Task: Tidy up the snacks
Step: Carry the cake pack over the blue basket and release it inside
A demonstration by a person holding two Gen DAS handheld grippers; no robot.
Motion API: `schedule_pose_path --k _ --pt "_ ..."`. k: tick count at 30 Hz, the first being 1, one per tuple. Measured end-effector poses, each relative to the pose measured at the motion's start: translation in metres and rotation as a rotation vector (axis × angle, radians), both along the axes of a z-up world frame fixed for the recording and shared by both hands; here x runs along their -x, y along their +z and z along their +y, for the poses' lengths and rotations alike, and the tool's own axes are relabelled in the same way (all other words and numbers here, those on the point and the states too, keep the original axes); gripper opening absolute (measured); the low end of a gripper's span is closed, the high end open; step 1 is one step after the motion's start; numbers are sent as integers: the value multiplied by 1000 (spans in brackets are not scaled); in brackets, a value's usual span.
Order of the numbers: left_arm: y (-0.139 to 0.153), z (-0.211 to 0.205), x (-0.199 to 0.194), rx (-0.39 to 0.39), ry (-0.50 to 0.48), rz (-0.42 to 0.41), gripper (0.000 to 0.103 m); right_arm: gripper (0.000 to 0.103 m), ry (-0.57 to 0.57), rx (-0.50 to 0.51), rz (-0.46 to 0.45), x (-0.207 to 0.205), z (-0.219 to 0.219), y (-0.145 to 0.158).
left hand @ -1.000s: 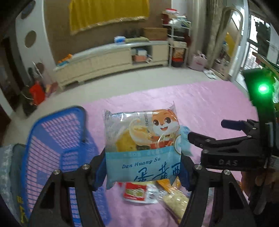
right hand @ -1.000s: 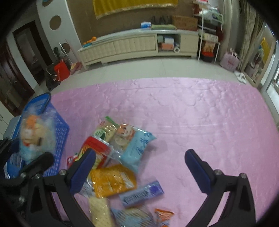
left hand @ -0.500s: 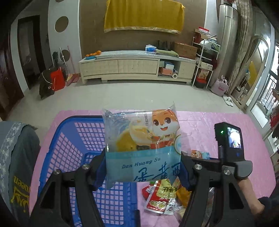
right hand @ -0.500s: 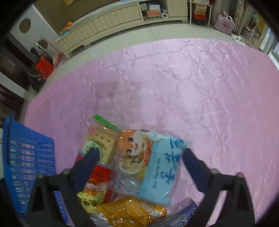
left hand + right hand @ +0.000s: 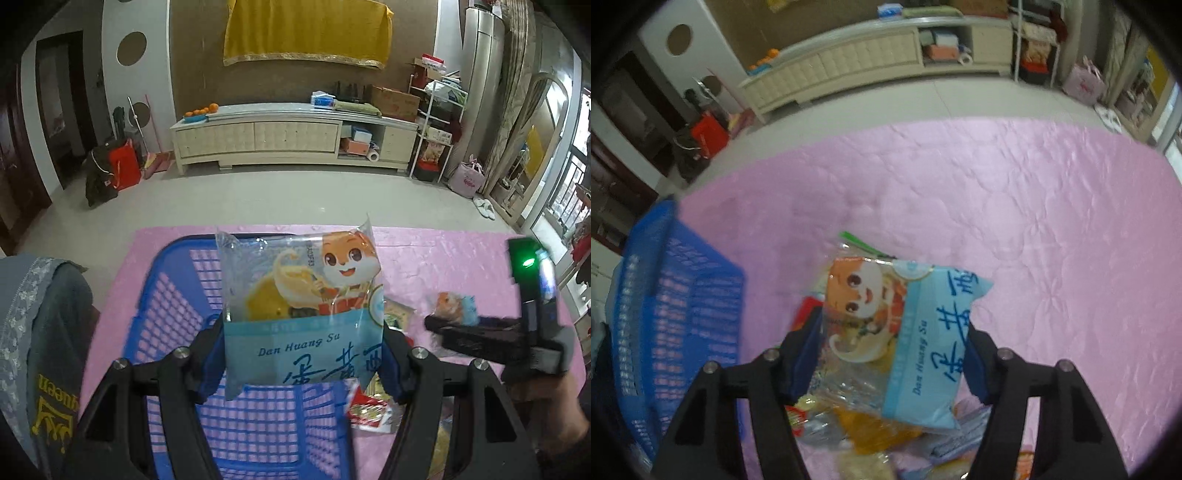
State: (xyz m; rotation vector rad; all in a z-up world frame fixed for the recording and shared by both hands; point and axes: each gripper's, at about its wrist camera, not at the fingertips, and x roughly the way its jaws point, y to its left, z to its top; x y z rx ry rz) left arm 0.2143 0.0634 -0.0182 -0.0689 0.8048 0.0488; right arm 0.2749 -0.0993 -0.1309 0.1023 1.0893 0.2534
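My left gripper [image 5: 303, 354] is shut on a blue-and-clear egg-yolk pastry packet with a cartoon squirrel [image 5: 301, 306] and holds it upright over the blue plastic basket [image 5: 177, 314]. My right gripper [image 5: 892, 354] is shut on a second packet of the same kind [image 5: 905, 332], over the snack pile [image 5: 857, 435] on the pink cloth [image 5: 1034, 221]. The right gripper also shows in the left wrist view [image 5: 491, 336], to the right of the basket, holding that packet [image 5: 452, 304].
The basket stands at the left of the pink cloth and also shows in the right wrist view [image 5: 676, 314]. Loose snack packets [image 5: 369, 410] lie to the right of the basket. A grey garment [image 5: 40, 332] is at the left edge.
My left gripper has swung left with its packet, from over the pile to over the basket. My right gripper has come down on the pile and shut on the second packet.
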Motion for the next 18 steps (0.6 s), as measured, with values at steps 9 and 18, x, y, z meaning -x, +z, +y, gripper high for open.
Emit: schedule_pose_path --k 9,18 --pt "4 47 8 -55 23 32 65 71 185 -59 -115 32 60 58" --pt "-18 79 -14 -5 -37 125 66 71 264 -55 -129 35 97 55"
